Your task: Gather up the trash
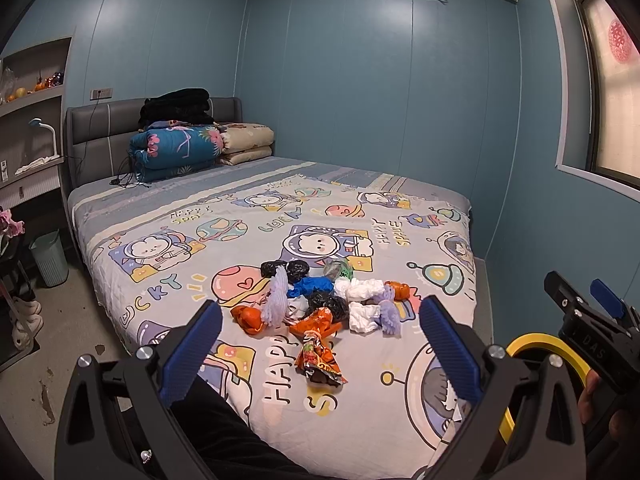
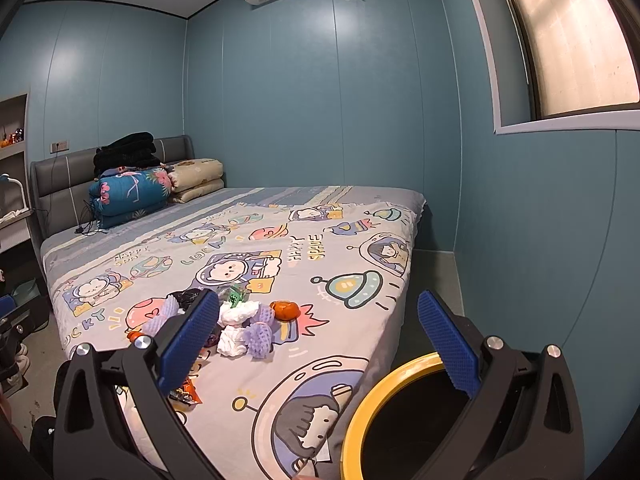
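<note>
A heap of trash [image 1: 324, 300] lies on the bed [image 1: 168, 200] near its foot. Folded quilts [image 1: 176, 148] are stacked at the headboard behind. A bin [image 2: 384, 396] stands right of the bed's foot corner; a wastebasket [image 1: 50, 258] stands on the floor left.

Home bedroom: bed [image 1: 280, 216] (folded quilts [image 1: 176, 152]).

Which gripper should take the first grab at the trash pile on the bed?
Left, probably. The left gripper is open with the orange snack wrapper and the trash pile centred between its fingers. The right gripper, also open, sits over the yellow-rimmed bin beside the bed, with the pile off to its left.
</note>
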Tool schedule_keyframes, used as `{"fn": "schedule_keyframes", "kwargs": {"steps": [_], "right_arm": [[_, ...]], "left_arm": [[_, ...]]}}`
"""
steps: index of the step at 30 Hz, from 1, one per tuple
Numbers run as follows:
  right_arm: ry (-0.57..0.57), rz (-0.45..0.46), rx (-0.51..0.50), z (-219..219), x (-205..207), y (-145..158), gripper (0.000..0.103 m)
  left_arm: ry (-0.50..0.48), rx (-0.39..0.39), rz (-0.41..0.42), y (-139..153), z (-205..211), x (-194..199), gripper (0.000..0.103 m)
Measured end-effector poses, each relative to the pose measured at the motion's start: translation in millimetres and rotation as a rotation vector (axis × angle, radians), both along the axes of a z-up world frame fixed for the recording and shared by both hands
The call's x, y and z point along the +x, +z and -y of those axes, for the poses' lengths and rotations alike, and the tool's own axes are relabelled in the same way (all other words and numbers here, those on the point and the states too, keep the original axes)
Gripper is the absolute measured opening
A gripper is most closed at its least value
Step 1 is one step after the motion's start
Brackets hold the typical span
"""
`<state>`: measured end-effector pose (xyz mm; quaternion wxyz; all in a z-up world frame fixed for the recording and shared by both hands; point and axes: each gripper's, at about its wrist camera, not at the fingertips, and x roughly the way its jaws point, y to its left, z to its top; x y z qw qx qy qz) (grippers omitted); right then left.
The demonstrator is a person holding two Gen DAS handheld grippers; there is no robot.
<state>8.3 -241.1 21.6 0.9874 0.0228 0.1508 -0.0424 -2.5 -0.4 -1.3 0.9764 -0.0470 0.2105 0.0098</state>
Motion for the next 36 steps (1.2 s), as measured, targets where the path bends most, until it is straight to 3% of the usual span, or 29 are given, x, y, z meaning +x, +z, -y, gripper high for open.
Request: {"fn": "schedule_keyframes", "kwargs": {"steps": [36], "right_arm": [[-0.001,-0.009,0.01,-1.2,1.9,-1.7,0.095]], "left_arm": [[0.002,0.008,0.002,7.9,3.4,5.1,0.095]]}}
